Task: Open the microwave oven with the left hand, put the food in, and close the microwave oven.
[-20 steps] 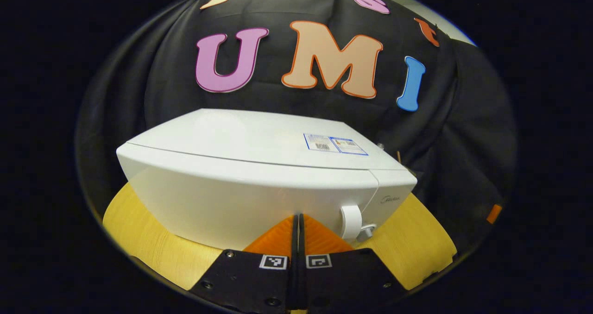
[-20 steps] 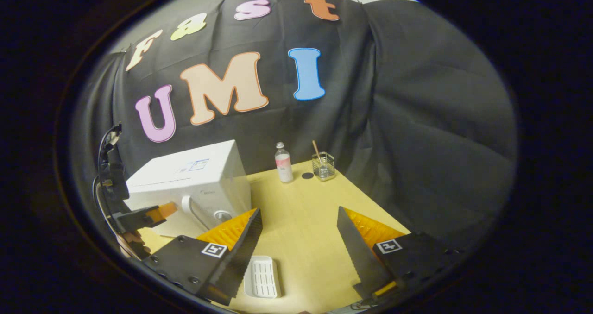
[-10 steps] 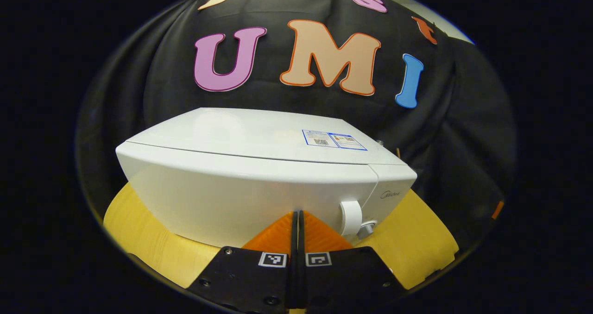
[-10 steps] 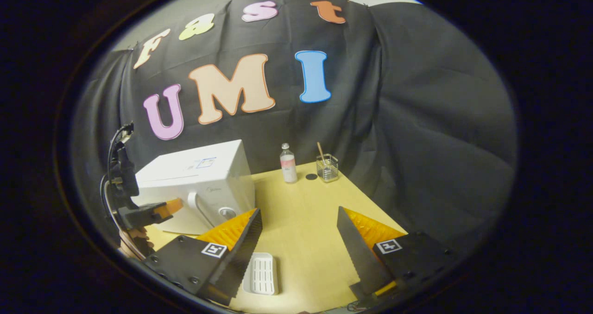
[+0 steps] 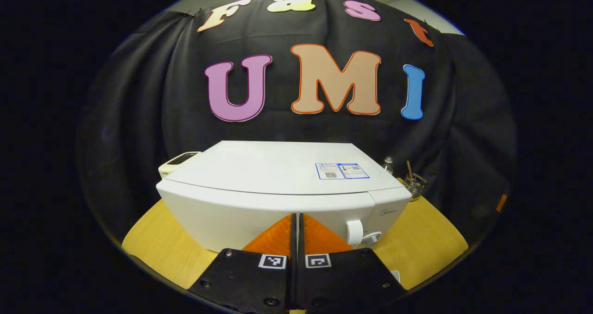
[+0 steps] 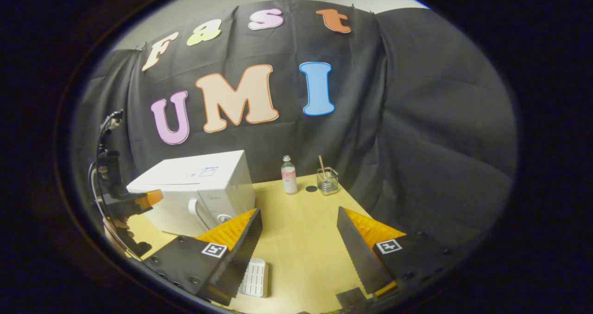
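Observation:
The white microwave point(image 5: 278, 189) stands on the wooden table point(image 5: 426, 244) with its door closed and its white handle point(image 5: 354, 232) at the front right. My left gripper point(image 5: 297, 219) is shut with nothing between its fingers, a short way in front of the door and left of the handle. In the right gripper view the microwave point(image 6: 194, 189) is at the left, with the left gripper point(image 6: 139, 200) and a hand before its door. My right gripper point(image 6: 299, 212) is open and empty above the table. A white ribbed tray point(image 6: 254, 277) lies below its left finger.
A small bottle point(image 6: 288, 175), a glass holder with a stick point(image 6: 327, 179) and a dark disc point(image 6: 311, 189) stand at the table's back. A small white device point(image 5: 178, 162) sits behind the microwave's left corner. Bare tabletop point(image 6: 301, 240) lies right of the microwave.
My left gripper has drawn back from the microwave, which now looks smaller and farther. It stays shut. The right gripper's view has shifted slightly; the tray sits lower in it.

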Demonstrator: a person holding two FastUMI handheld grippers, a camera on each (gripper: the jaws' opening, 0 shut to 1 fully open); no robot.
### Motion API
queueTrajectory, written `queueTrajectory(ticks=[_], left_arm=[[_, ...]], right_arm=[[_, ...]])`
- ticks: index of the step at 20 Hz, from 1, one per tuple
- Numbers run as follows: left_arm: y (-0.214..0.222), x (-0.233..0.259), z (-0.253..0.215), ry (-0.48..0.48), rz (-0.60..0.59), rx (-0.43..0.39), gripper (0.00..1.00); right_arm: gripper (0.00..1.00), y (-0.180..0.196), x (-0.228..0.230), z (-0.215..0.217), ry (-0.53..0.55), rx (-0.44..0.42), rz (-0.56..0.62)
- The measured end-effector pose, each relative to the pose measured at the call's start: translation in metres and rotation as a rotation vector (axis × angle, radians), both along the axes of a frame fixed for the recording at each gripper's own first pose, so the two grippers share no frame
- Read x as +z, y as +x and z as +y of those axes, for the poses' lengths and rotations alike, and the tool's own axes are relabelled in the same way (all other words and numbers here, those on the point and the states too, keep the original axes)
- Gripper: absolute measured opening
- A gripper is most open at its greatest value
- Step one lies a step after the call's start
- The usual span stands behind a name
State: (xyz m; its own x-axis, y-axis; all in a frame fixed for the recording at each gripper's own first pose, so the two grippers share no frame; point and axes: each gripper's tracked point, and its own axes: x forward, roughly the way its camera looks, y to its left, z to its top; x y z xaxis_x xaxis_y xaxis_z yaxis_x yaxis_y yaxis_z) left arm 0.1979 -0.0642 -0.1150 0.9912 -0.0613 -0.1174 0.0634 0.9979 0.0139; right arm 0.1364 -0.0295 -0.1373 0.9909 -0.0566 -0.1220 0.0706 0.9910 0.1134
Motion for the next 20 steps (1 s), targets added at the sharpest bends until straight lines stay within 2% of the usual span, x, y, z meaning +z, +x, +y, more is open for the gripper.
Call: queueTrajectory(ticks=[2,3,4,7,8,9,11,12,14,15,16,18,19,20], left_arm=[[-0.015,0.008,0.001,-0.024,0.002,0.003,0.0],[-0.024,0.013,0.004,-0.034,-0.001,0.009,0.01],[-0.034,0.018,0.005,-0.041,-0.009,0.017,0.01],[-0.063,0.037,0.012,-0.043,-0.052,0.048,0.04],[-0.072,0.044,0.015,-0.039,-0.07,0.06,0.1],[-0.08,0.051,0.015,-0.037,-0.087,0.067,0.08],[-0.094,0.055,0.012,-0.058,-0.1,0.067,0.24],[-0.1,0.053,0.009,-0.069,-0.094,0.069,0.4],[-0.109,0.054,0.012,-0.088,-0.105,0.107,0.95],[-0.114,0.052,0.012,-0.099,-0.11,0.11,0.99],[-0.118,0.049,0.01,-0.103,-0.101,0.11,0.96],[-0.124,0.045,0.01,-0.102,-0.091,0.112,0.97],[-0.125,0.048,0.009,-0.099,-0.098,0.105,0.96],[-0.126,0.048,0.009,-0.092,-0.102,0.102,0.97]], right_arm=[[0.92,0.002,0.007,-0.003,0.003,0.016,-0.011],[1.0,0.003,0.013,-0.004,0.002,0.025,-0.022],[0.92,0.003,0.017,-0.005,-0.001,0.034,-0.034],[0.92,0.002,0.029,-0.012,-0.028,0.054,-0.058],[0.92,0.001,0.031,-0.012,-0.03,0.064,-0.061],[0.92,0.0,0.034,-0.012,-0.027,0.078,-0.062],[0.92,-0.003,0.038,-0.009,-0.01,0.104,-0.064],[0.92,-0.004,0.041,-0.009,-0.001,0.116,-0.069],[0.92,-0.007,0.045,-0.01,0.002,0.126,-0.079],[0.92,-0.008,0.046,-0.011,-0.004,0.125,-0.083],[1.0,-0.009,0.047,-0.012,-0.01,0.13,-0.086],[1.0,-0.01,0.049,-0.014,-0.019,0.133,-0.093],[0.92,-0.011,0.051,-0.014,-0.02,0.135,-0.095],[0.92,-0.012,0.05,-0.016,-0.021,0.134,-0.099]])
